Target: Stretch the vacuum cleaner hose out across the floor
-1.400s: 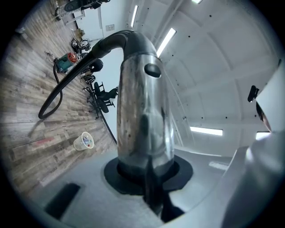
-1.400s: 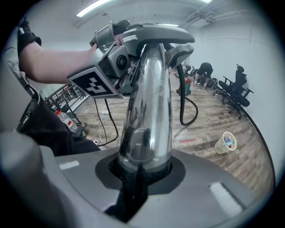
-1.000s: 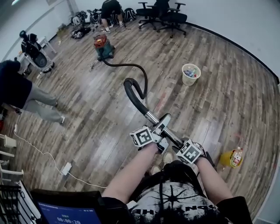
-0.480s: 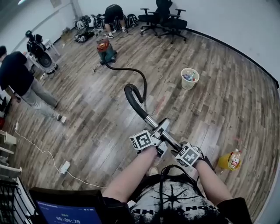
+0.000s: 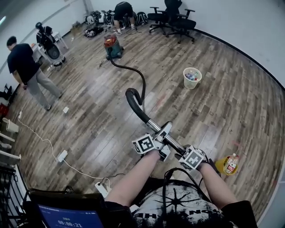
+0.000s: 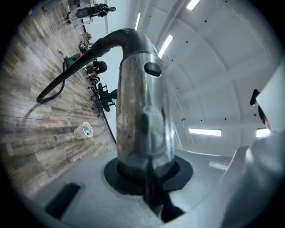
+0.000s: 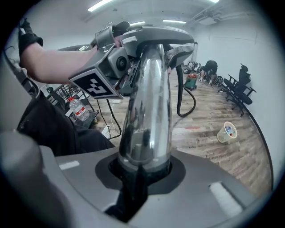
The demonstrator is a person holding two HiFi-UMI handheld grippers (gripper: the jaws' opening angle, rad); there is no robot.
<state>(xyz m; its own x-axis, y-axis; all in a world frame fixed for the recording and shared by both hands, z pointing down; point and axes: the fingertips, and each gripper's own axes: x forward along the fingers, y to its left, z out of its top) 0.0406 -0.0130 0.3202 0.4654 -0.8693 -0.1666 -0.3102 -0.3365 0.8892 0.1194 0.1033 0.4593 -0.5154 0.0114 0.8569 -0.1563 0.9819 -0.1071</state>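
Observation:
A red and green vacuum cleaner (image 5: 111, 46) stands far off on the wood floor. Its black hose (image 5: 139, 84) snakes toward me, arches up in a loop and joins a shiny metal tube (image 5: 153, 126). My left gripper (image 5: 164, 136) is shut on the tube near its upper part, and my right gripper (image 5: 182, 150) is shut on it lower down, close to my body. In the left gripper view the tube (image 6: 142, 111) rises from between the jaws to the hose (image 6: 67, 75). The right gripper view shows the tube (image 7: 147, 111) clamped the same way, with the left gripper's marker cube (image 7: 95, 84) just above.
A bin of rubbish (image 5: 192, 77) stands right of the hose. A bottle on a yellow item (image 5: 229, 164) lies at my right. A person (image 5: 26, 71) walks at left, another (image 5: 124, 11) crouches near office chairs (image 5: 176, 18). A cable and power strip (image 5: 61, 156) lie at left.
Both grippers have drawn back from the vacuum cleaner with the tube, and the hose lies longer and straighter. The person at left has walked further off.

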